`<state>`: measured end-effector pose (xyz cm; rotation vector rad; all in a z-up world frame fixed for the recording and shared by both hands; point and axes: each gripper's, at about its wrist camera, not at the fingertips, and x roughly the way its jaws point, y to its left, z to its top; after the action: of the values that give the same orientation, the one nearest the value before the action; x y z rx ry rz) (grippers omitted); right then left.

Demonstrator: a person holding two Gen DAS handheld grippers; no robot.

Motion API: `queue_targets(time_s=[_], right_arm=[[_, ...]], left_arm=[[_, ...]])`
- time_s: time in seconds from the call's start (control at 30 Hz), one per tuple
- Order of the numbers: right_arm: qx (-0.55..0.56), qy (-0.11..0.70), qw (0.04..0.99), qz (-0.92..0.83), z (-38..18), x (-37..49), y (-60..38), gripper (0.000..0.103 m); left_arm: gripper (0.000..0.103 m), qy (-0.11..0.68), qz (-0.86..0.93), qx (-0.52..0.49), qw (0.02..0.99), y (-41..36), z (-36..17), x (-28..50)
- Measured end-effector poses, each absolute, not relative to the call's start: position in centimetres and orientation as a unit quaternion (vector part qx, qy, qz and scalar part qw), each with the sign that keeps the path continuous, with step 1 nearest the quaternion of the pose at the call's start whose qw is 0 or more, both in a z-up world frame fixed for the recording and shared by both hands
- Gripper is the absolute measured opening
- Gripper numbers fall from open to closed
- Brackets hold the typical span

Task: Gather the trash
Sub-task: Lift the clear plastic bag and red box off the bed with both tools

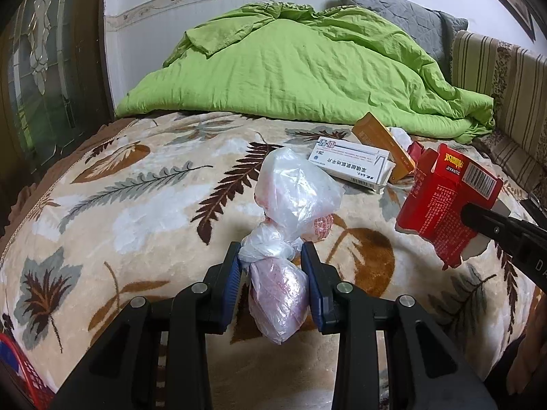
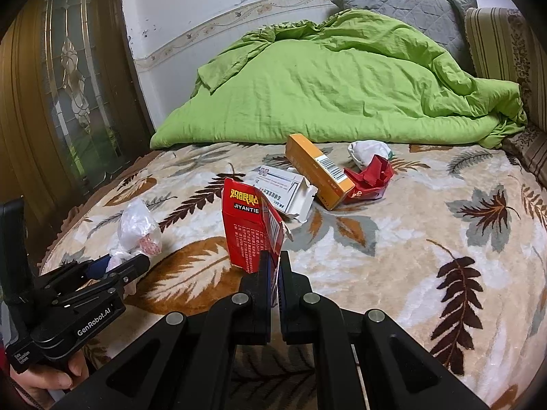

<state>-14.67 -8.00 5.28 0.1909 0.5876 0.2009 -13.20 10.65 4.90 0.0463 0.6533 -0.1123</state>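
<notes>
My left gripper (image 1: 271, 253) is shut on the knotted neck of a crumpled clear plastic bag (image 1: 294, 191), held just above the leaf-patterned blanket (image 1: 136, 205). From the right wrist the same bag (image 2: 138, 229) shows at the left, in the left gripper (image 2: 119, 263). My right gripper (image 2: 273, 263) is shut on the lower edge of a flattened red box (image 2: 251, 225) marked JIYANTIE, held upright. That red box (image 1: 444, 201) hangs at the right in the left wrist view. On the bed lie a white medicine box (image 2: 287, 191), an orange box (image 2: 318, 171), a torn red carton (image 2: 371, 179) and a white wad (image 2: 367, 152).
A rumpled green quilt (image 2: 342, 82) fills the back of the bed, with a grey pillow (image 2: 403, 3) behind it. A striped cushion (image 2: 495, 41) lines the right side. A dark wooden door with glass (image 2: 71, 78) stands left. A red basket edge (image 1: 17, 365) shows bottom left.
</notes>
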Motion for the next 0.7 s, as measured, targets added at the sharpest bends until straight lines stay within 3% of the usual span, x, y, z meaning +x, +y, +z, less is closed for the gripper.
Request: queue_targets(time_s=[0.7], right_arm=[[0.094, 0.290, 0.947, 0.103, 5.20, -14.50, -7.58, 0.004]], left_arm=[[0.034, 0.321, -0.056, 0.024, 0.945, 10.46, 4.79, -13.10]])
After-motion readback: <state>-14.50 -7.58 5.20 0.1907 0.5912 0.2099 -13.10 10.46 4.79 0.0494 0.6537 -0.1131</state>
